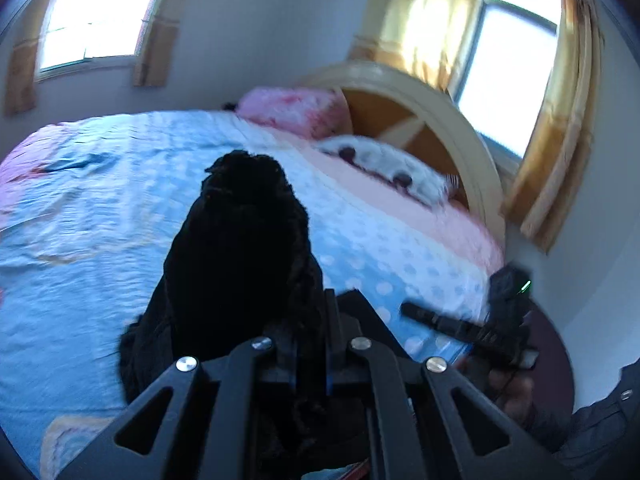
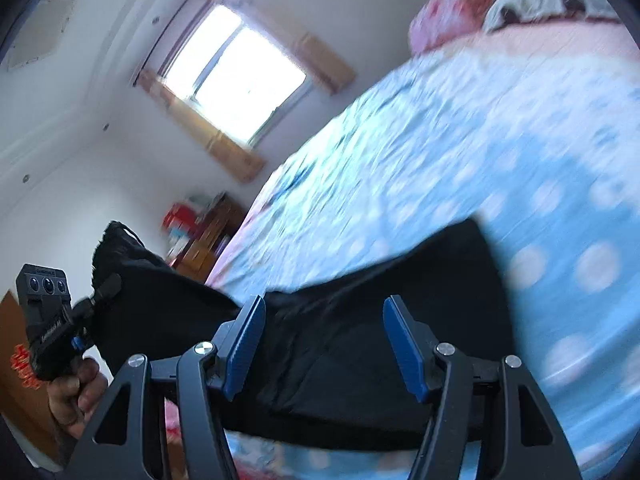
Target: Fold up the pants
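Clamping soft, limp black fabric pants (image 1: 240,248) over the blue dotted bed (image 1: 80,216), the left gripper (image 1: 310,344) is lifting an edge while the right gripper (image 2: 324,344), jaws gaping empty, is hovering above them.

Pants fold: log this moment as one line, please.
left claw shut on pants, lifted | right claw open over pants, no grip | bed beneath | fold unfinished

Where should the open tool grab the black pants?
Probably the near edge of the pants, straight ahead from the right tool. The cloth already lies flat between its open fingers, while the left tool holds the other end up.
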A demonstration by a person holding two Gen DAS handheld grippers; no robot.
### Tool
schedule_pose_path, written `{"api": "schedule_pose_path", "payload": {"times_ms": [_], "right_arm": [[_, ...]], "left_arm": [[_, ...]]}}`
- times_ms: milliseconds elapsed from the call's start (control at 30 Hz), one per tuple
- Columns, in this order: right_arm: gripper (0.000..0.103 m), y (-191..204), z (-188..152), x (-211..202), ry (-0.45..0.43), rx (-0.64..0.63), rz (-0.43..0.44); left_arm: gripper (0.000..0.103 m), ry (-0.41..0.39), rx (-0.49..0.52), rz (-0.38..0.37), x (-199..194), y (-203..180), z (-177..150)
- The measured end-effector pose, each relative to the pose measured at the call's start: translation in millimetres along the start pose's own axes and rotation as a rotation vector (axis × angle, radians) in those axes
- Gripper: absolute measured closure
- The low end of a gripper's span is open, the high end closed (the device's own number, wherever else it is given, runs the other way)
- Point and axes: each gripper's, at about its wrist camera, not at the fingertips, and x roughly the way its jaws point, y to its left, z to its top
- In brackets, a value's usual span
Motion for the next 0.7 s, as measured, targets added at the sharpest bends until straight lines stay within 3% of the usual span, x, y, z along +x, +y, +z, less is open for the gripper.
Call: {"api": "schedule_pose_path", "payload": {"times_ms": [133, 267, 533, 700], "right_arm": [[0.04, -25.0, 15.8, -30.9, -0.128, 0.059, -0.088], [0.04, -50.2, 23.9, -50.4, -0.2, 0.134, -0.149], [0.04, -73.7, 23.8, -46.9, -0.17, 0.214, -0.205], [0.04, -70.6, 17.2, -33.8, -0.122, 0.192, -0.183]], "left_arm": [[0.095, 0.1, 0.039, -0.014, 64.9, -21.1, -7.3], [0.095, 0.187, 0.074, -0.02, 119.2, -37.5, -22.6], [0.094, 0.259, 0.108, -0.033, 163.3, -51.0, -41.7], [0.08, 0.245, 0.066, -0.089, 156.1, -48.3, -42.4]]}}
